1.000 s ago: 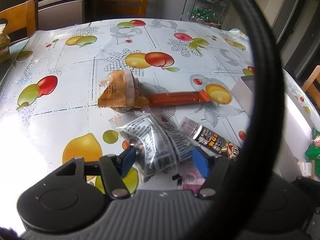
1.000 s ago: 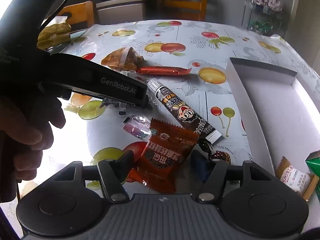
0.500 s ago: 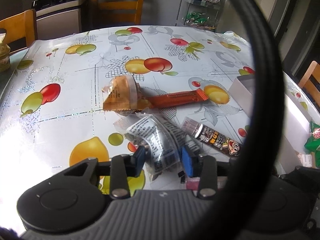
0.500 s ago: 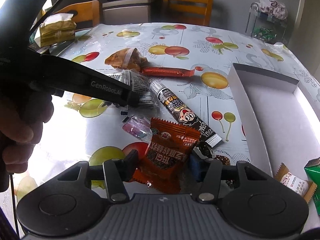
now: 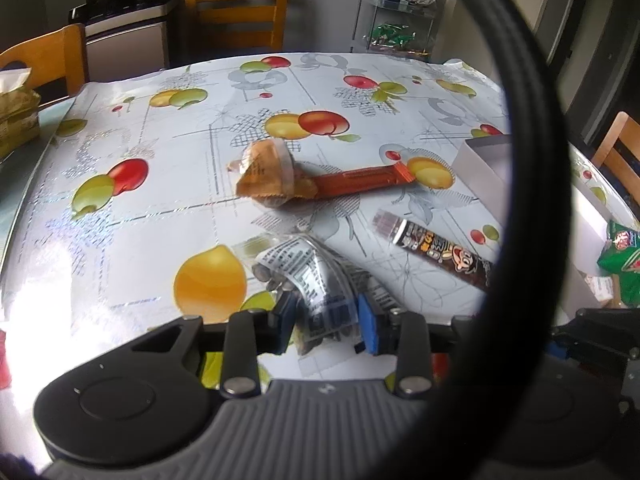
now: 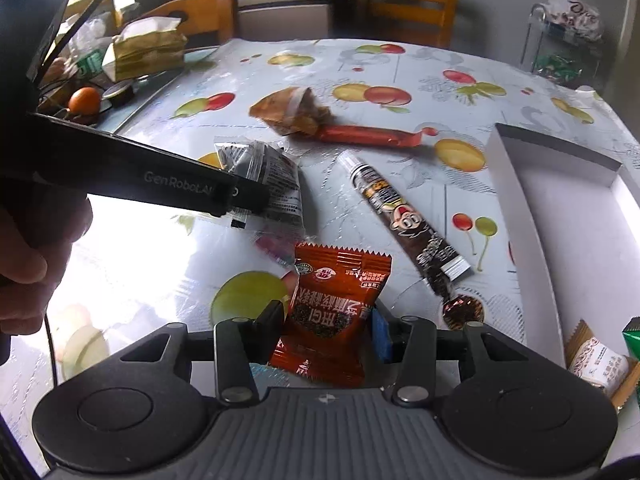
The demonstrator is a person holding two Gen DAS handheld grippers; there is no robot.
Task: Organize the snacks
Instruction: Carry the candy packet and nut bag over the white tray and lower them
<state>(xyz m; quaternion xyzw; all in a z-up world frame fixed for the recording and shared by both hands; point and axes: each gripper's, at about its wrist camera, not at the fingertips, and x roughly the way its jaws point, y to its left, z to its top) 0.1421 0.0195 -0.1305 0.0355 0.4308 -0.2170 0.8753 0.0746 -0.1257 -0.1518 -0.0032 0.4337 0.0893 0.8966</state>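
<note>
Two hand-held tools were seen at work over a table (image 6: 460, 60) covered in a fruit-print cloth, where snacks lay scattered. The left tool (image 5: 326, 320) was closing its narrow jaws on a clear packet (image 5: 316, 280) printed with black text, its blue pads pressed against the packet's sides; in the right wrist view the packet (image 6: 268, 172) appeared raised from the cloth at the tip of that tool (image 6: 244, 196), which was held by a hand (image 6: 32, 248) at the left edge. The right tool (image 6: 328, 328) was closing on a red snack packet (image 6: 332, 312), which sat between its pads and was touched on both sides. A long brown tube (image 6: 404, 220) with a cartoon face lay on the table just beside the red packet, and farther back an orange bar (image 6: 372, 136) rested against a tan wrapped pastry (image 6: 292, 112). A small pink wrapper (image 6: 276, 248) lay between the two gripped packets. At the right, a white box (image 6: 528, 216) held a beige biscuit pack (image 6: 600, 360) and a green packet (image 5: 624, 256).
</note>
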